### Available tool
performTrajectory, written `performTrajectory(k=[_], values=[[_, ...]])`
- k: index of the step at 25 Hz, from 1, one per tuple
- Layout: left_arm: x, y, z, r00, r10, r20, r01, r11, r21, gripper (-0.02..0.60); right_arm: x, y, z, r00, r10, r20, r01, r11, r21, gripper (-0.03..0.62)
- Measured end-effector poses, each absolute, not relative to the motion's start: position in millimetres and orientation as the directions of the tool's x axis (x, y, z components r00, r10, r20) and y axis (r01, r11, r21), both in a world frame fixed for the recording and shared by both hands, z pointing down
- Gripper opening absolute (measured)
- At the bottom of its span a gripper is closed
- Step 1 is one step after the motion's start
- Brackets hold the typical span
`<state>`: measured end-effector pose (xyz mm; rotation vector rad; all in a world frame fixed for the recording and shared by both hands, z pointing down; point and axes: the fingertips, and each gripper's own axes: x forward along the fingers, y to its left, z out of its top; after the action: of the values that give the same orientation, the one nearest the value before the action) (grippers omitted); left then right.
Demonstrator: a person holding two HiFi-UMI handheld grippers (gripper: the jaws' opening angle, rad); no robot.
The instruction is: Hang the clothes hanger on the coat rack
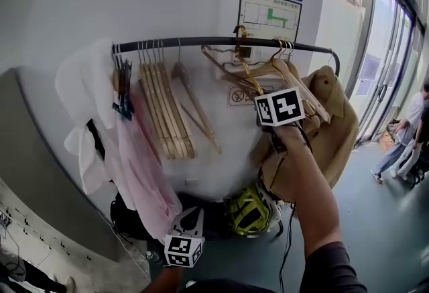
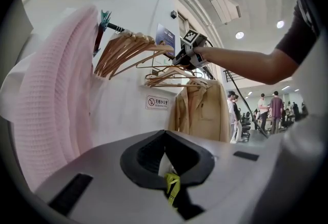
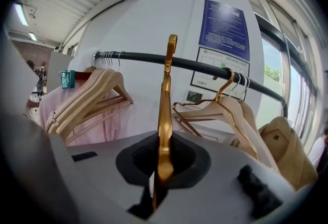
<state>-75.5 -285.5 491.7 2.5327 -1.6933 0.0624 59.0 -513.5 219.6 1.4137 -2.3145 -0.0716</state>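
Note:
A black rail [image 1: 201, 41] of the coat rack runs across the white wall. My right gripper [image 1: 260, 96] is raised just below it and is shut on the gold metal hook of a clothes hanger [image 1: 242, 57]. In the right gripper view the hook [image 3: 165, 105] rises from my right gripper [image 3: 163, 162], and its curled tip stands at the height of the rail [image 3: 205, 66]. The left gripper view shows that hanger [image 2: 164, 72] beside other hung ones. My left gripper [image 1: 193, 216] hangs low and points level; its jaws [image 2: 165, 159] are together with nothing held.
Several wooden hangers [image 1: 167, 110] hang at the rail's left, with a pink garment [image 1: 144, 164] and a white one [image 1: 84, 97]. More hangers and a tan coat [image 1: 335, 131] hang at the right. A yellow helmet [image 1: 248, 211] lies below. People [image 1: 402, 144] stand at the far right.

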Motion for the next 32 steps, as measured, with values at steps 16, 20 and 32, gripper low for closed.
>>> performTrajectory(k=[16,20,32], values=[[-95.9,-277.3,500.0,0.376,-0.922,0.092,-0.923,-0.364,0.128,0.009,46.7,-525.1,255.2,-0.343,-0.860,0.377,-0.844,0.459,0.279,0.018],[-101.0,-277.9,492.2,0.373,-0.925,0.076,-0.922,-0.360,0.143,0.009,47.5,-521.1,254.0,-0.336,-0.871,0.359,-0.837,0.450,0.310,0.021],[-97.8,-280.9,485.3,0.370,-0.926,0.070,-0.923,-0.359,0.139,0.009,77.7,-449.9,228.1,-0.426,-0.898,0.108,-0.859,0.439,0.264,0.196]])
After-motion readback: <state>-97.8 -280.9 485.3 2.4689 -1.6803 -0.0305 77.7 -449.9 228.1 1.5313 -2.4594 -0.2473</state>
